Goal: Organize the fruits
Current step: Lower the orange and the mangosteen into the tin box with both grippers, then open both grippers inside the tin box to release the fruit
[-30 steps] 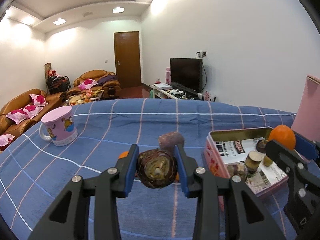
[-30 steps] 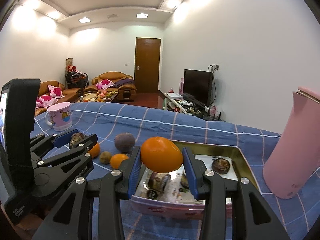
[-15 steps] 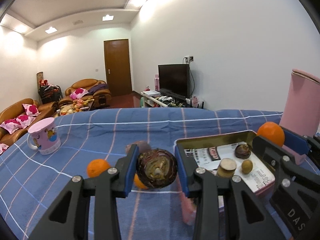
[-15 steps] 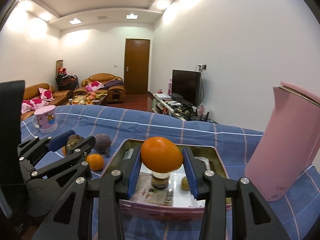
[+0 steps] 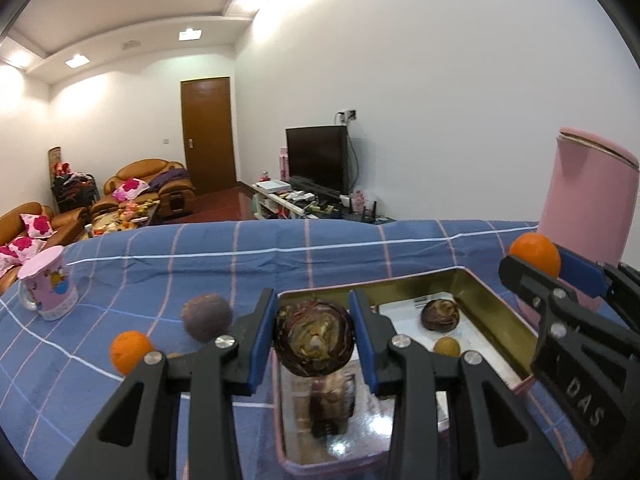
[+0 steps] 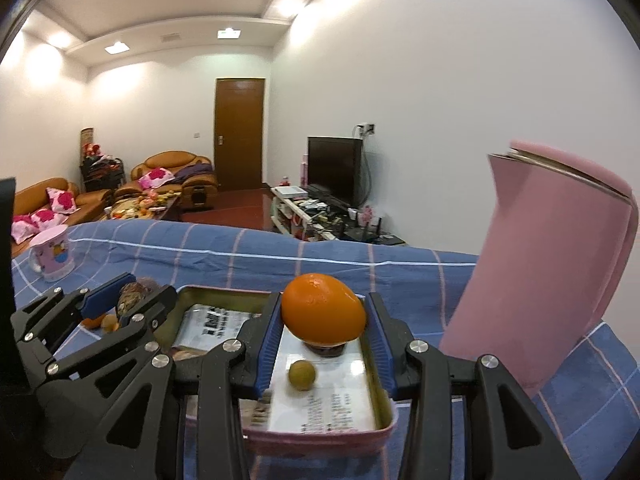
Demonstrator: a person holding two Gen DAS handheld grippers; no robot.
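My left gripper (image 5: 313,334) is shut on a dark purple-brown fruit (image 5: 313,336) and holds it above the near left part of the pink tin tray (image 5: 502,312). My right gripper (image 6: 323,334) is shut on an orange (image 6: 323,313) above the right part of the tray (image 6: 384,396). In the tray lie a dark fruit (image 5: 440,314), a small brown-yellow fruit (image 6: 302,375) and a blurred item. On the blue cloth left of the tray lie a purple fruit (image 5: 207,316) and an orange (image 5: 130,351).
A tall pink jug (image 6: 560,264) stands close to the right of the tray. A pink mug (image 5: 48,289) stands at the far left of the blue checked cloth (image 5: 280,264). Sofas, a door and a TV are in the room behind.
Both grippers have moved right and forward with their fruits. They now hang over the tray; the loose fruits on the cloth have slid to the left of the views.
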